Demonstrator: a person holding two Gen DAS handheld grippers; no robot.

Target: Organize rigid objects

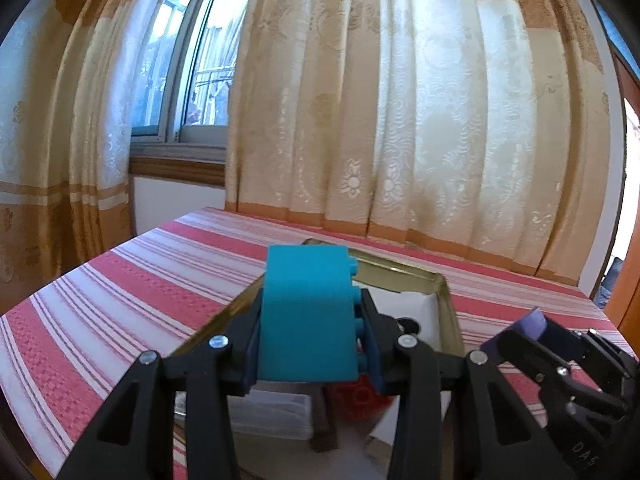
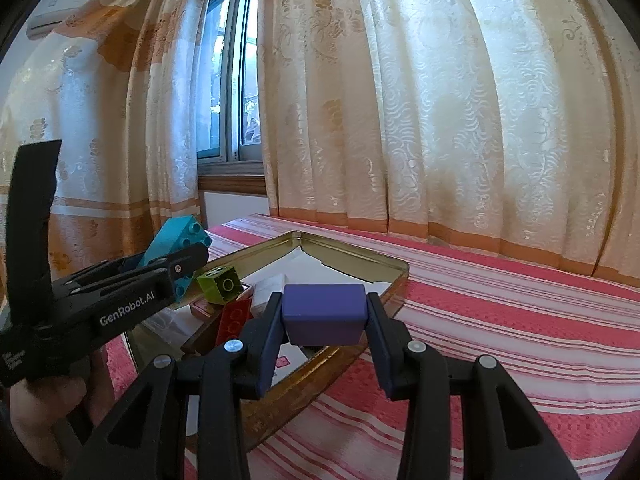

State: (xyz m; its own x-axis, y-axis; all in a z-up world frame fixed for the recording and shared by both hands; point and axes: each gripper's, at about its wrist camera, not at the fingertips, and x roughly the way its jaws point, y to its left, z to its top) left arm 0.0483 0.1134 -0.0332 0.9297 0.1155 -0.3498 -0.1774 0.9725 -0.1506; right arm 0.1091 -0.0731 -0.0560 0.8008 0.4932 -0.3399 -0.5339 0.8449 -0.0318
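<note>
Left hand-held gripper point(image 1: 312, 344): matte black plastic arms with round silver rivets; dark blue pads clamp a teal block point(image 1: 308, 316) by its flat sides. Block is boxy and smooth, with round studs along its right face. It is held in the air above the tin point(image 1: 450, 316).

Right hand-held gripper point(image 2: 325, 328): same build, pads closed on a purple block point(image 2: 324, 312), smooth, rounded edges, wedge-like from this side. It is held over the tin's near rim.

A hand point(image 2: 44, 408) wraps the left tool's handle, seen in the right wrist view; white lettering on the tool's side.

Tin: shallow, rectangular, rounded corners, shiny gold-coloured metal walls, white paper lining its floor. Inside: a lime block point(image 2: 219, 284), cube-shaped with a ringed stud face; a flat red block point(image 2: 234, 320) with round studs, lying beside it; a small white box point(image 2: 272, 288) behind the red one.

Tabletop: cloth point(image 2: 500, 320) of woven texture, red and white stripes; the tin sits on it.

Behind: curtains point(image 2: 420, 120), cream with orange bands, embossed floral pattern, hanging in deep folds. A window point(image 2: 230, 80) with a metal frame shows in the gap.
</note>
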